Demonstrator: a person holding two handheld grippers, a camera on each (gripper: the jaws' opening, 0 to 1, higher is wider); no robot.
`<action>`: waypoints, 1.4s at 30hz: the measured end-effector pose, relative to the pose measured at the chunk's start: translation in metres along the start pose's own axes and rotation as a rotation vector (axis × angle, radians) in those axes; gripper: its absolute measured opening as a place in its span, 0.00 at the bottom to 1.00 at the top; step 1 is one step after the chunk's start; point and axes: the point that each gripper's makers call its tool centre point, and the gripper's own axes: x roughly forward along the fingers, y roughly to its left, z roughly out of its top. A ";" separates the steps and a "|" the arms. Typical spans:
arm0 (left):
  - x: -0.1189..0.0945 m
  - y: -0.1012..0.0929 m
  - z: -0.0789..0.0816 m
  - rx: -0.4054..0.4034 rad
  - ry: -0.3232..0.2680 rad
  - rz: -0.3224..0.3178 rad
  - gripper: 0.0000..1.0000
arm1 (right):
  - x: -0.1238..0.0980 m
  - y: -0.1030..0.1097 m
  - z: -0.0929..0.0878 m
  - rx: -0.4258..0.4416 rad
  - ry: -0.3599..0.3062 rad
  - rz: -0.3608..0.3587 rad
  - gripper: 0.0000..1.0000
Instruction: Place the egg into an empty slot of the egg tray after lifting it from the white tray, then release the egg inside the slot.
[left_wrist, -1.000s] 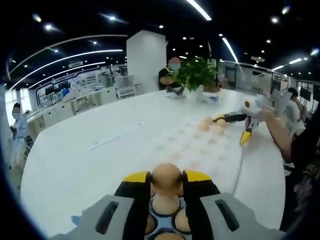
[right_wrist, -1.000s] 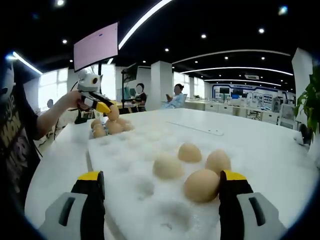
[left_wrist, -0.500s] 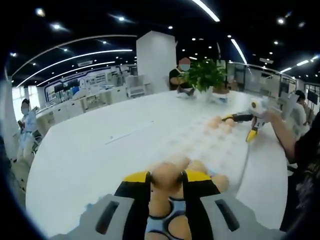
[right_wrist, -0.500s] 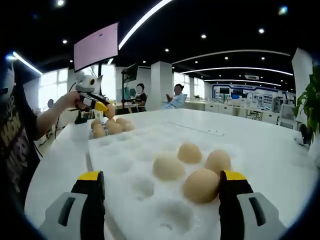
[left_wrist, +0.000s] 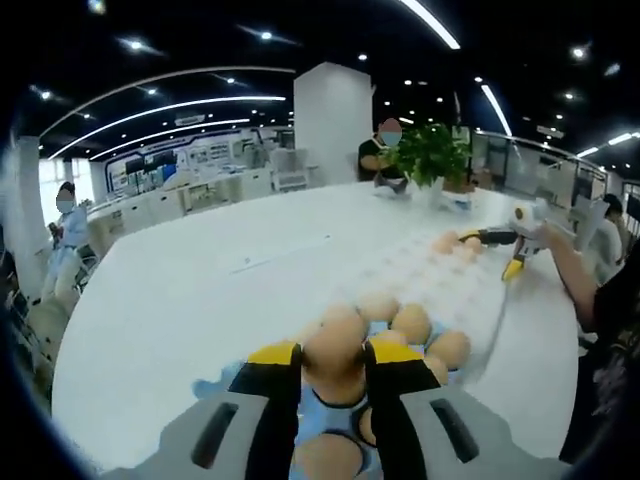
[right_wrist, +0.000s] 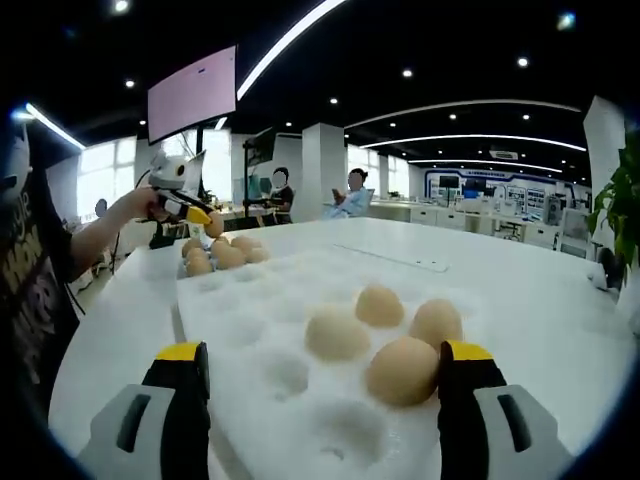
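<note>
left gripper pinching egg | now drawn back over egg tray | right gripper spread, idle | placement pending

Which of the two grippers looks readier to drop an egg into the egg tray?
Left: the left gripper holds an egg above the egg tray. The right gripper is open over the white tray.
</note>
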 end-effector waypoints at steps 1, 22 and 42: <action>0.000 0.001 -0.001 0.000 0.001 0.003 0.25 | 0.000 0.000 0.000 0.000 0.000 0.000 0.99; 0.003 0.023 -0.048 -0.124 0.128 0.070 0.21 | 0.001 -0.006 -0.001 0.000 0.000 -0.001 0.99; -0.006 0.049 -0.008 -0.178 -0.055 0.121 0.22 | 0.000 -0.013 -0.001 0.000 -0.002 -0.001 0.99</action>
